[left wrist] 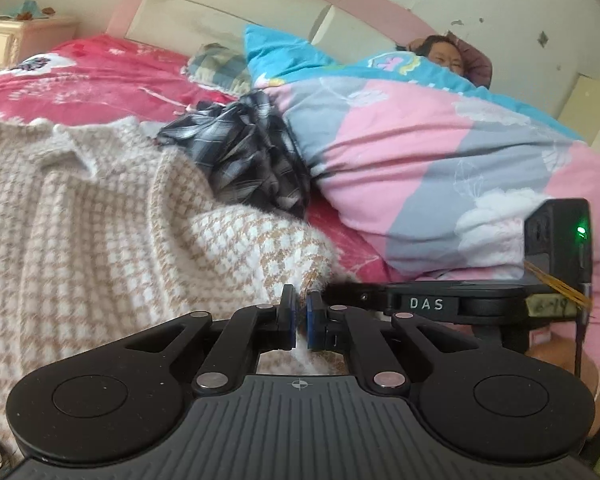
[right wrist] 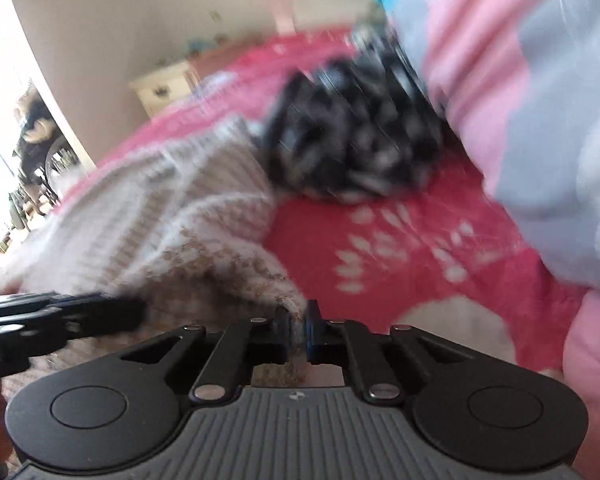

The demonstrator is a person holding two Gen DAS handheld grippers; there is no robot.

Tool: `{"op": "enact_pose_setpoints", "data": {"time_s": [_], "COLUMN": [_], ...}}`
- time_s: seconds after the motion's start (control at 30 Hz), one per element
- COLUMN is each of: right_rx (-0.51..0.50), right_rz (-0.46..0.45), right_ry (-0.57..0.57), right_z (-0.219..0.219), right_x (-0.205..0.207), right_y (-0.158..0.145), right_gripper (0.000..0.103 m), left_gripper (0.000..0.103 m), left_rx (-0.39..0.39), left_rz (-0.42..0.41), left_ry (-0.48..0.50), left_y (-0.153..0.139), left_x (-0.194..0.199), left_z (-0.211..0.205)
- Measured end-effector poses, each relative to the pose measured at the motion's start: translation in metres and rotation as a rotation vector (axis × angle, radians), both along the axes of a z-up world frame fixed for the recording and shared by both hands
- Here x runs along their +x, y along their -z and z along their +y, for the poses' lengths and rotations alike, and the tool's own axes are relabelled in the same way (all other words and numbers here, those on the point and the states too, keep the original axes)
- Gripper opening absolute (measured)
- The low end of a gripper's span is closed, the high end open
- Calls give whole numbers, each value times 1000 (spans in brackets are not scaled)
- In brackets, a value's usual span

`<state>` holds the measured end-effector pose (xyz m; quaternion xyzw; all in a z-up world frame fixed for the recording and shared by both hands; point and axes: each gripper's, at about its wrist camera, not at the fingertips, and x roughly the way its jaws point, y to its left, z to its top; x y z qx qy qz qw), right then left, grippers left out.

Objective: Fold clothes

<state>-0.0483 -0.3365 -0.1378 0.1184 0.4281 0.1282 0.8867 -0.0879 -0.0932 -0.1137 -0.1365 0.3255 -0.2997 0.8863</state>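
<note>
Beside the plaid garment [left wrist: 240, 148], the houndstooth sweater's [left wrist: 80, 208] hem is pinched by both the left gripper [left wrist: 299, 322] and the right gripper [right wrist: 298, 330] — jaws clenched on knit. A thin bite could be lost — the loose weave may slip free if pulled.

beige-and-white houndstooth knit sweater [left wrist: 100, 208] lies rumpled on the red bedsheet [left wrist: 100, 80]

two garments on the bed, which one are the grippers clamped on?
The beige-and-white houndstooth knit sweater, not the dark plaid garment bunched against the quilt. Left gripper and right gripper both pinch its edge.
</note>
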Motion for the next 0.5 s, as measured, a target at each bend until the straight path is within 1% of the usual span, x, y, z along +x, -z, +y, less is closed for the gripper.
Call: {"op": "enact_pose_setpoints", "data": {"time_s": [0.07, 0.1, 0.2, 0.23, 0.27, 0.3, 0.37, 0.4, 0.47, 0.5], "right_rx": [53, 86, 145, 158, 169, 179, 207, 224, 250, 259], "right_rz": [15, 19, 15, 12, 9, 6, -3, -5, -7, -9], "right_ry": [27, 43, 71, 77, 81, 86, 96, 103, 110, 109], "right_z": [-11, -17, -26, -28, -29, -30, -32, -34, -36, -37], "right_x": [-1, -3, -9, -10, -11, -12, -11, -10, -11, -12], "right_y": [14, 21, 31, 33, 34, 35, 41, 43, 45, 45], "right_gripper": [8, 8, 8, 8, 8, 8, 8, 8, 8, 8], "left_gripper": [4, 4, 12, 21, 26, 26, 26, 26, 29, 31], "left_rx": [-2, -2, -19, -26, -32, -28, 22, 60, 136, 151], "left_rz": [15, 37, 72, 74, 71, 60, 43, 47, 82, 95], "left_ry": [20, 43, 78, 86, 82, 65, -3, -49, -146, -159], "left_y": [6, 10, 11, 9, 5, 1, -3, -2, 1, 3], "left_x": [5, 8, 8, 5, 2, -1, -3, 0, 12, 18], "left_z": [-10, -16, -19, -16, -9, -1, 12, 18, 24, 24]}}
